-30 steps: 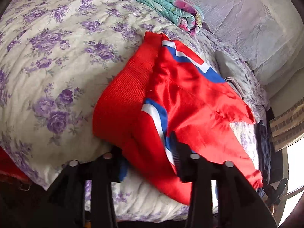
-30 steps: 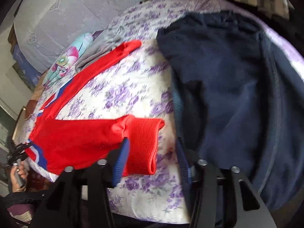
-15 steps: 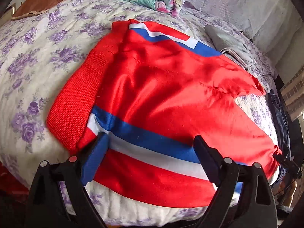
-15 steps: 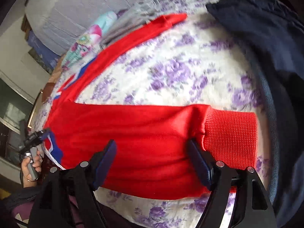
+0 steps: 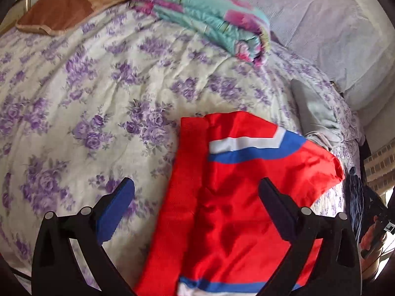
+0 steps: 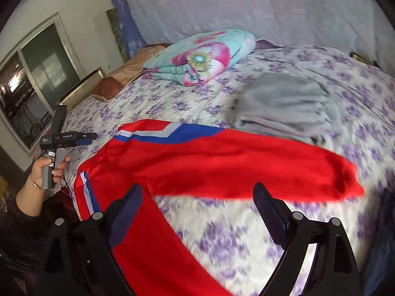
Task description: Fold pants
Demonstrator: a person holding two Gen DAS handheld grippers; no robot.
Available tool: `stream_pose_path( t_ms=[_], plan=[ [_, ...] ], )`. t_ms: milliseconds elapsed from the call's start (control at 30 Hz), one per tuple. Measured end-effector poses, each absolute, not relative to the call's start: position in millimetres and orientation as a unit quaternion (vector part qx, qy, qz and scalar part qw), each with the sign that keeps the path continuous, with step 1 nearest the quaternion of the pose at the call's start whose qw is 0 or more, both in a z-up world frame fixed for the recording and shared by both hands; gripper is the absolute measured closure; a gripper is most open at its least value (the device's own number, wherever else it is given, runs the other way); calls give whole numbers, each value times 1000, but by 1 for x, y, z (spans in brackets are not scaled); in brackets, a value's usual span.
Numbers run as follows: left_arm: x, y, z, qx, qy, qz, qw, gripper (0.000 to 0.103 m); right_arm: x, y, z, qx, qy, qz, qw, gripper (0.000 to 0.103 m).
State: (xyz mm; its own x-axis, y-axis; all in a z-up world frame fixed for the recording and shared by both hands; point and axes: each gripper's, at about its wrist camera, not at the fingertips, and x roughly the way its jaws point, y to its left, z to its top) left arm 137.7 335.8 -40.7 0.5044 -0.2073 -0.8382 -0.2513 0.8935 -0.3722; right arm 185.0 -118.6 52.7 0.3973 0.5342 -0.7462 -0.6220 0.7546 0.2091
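Red pants (image 5: pixel 234 197) with blue and white side stripes lie spread on the floral bedspread (image 5: pixel 98 98). In the left wrist view the ribbed waistband (image 5: pixel 182 172) runs between my fingers. My left gripper (image 5: pixel 195 192) is open and empty above the waist end; it also shows in the right wrist view (image 6: pixel 84 137). In the right wrist view the two legs (image 6: pixel 222 162) lie apart in a V. My right gripper (image 6: pixel 197 197) is open and empty above the gap between the legs.
A folded teal and pink quilt (image 5: pixel 209 17) lies at the far side of the bed. A folded grey garment (image 6: pixel 284 103) lies just beyond the pants. A brown pillow (image 5: pixel 61 12) is at the head. Dark blue clothing (image 5: pixel 355 197) lies at the right edge.
Both grippers went from nearly closed at the fabric to wide open and pulled back. The pants now lie spread flat, legs apart. The right view has swung left, away from the dark clothing.
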Motion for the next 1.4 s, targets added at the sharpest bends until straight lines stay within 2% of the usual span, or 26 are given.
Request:
stream_pose_path(
  t_ms=[133,267,367,433,467,500,533,567,600,667,867,967,1067,1100,1133,1167,1200,1300,1400],
  plan=[
    [183,339,-69,-234,536,2,811,5,257,-38,31,-156,446,350,809,14],
    [209,329,-74,-214,544,-12,811,5,308,6,-5,-219,468,349,782,18],
    [220,326,-74,-207,543,-18,814,5,336,19,-33,-259,485,337,764,26],
    [224,325,-72,-205,535,-27,819,8,346,21,-48,-266,497,340,752,37],
    [225,323,-71,-203,533,-34,821,23,349,22,-55,-269,505,343,745,47],
    [227,322,-70,-198,534,-34,822,35,349,22,-63,-277,517,345,733,66],
    [228,321,-70,-200,531,-29,823,47,350,23,-70,-283,528,343,723,69],
    [227,322,-68,-210,525,-34,824,57,348,21,-69,-281,523,346,726,82],
    [226,321,-66,-212,521,-40,826,60,347,19,-66,-274,520,350,729,99],
    [223,318,-58,-202,512,-37,834,62,343,12,-54,-260,510,357,738,99],
    [190,318,-10,-200,464,-50,861,62,285,-23,25,-224,438,394,776,100],
    [157,312,17,-188,436,-70,877,62,228,-47,61,-212,399,418,788,99],
    [111,300,32,-160,418,-94,889,59,155,-67,73,-204,380,441,787,99],
    [92,298,33,-153,415,-102,891,55,129,-70,69,-206,379,448,783,99],
    [75,296,30,-153,415,-105,891,41,105,-73,61,-204,380,457,778,99],
    [59,296,25,-159,416,-105,889,20,80,-76,50,-193,386,466,772,99],
    [42,299,16,-172,417,-99,887,13,57,-79,35,-180,393,476,766,99],
    [2,311,-18,-232,443,-90,861,12,9,-78,-22,-163,414,479,757,99],
    [-21,316,-41,-299,450,-95,836,12,2,-84,-60,-116,422,462,772,99]
  ],
)
